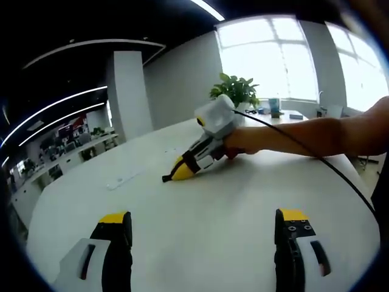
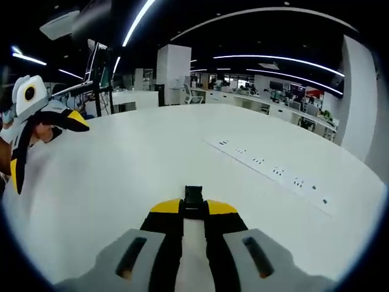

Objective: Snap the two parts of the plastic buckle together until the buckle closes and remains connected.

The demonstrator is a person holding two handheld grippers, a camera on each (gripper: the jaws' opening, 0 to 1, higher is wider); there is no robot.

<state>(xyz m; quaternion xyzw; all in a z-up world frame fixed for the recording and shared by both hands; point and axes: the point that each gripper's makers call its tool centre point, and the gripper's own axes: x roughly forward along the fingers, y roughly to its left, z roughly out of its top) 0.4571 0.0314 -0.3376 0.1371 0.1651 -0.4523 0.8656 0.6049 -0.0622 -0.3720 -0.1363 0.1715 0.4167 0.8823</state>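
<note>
In my left gripper view, my left tool (image 1: 203, 243) rises from the bottom of the frame over the surface (image 1: 231, 194), its jaws set wide apart. At frame centre my right tool (image 1: 182, 170) rests tip-down on the surface, with a potted plant (image 1: 236, 91) behind it at upper centre. In my right gripper view, my right tool (image 2: 193, 208) sits bottom centre, a buckle part (image 2: 193, 196) between its tips. A socket strip (image 2: 267, 169) lies right of centre; my left tool (image 2: 45, 143) hangs at the left edge.
</note>
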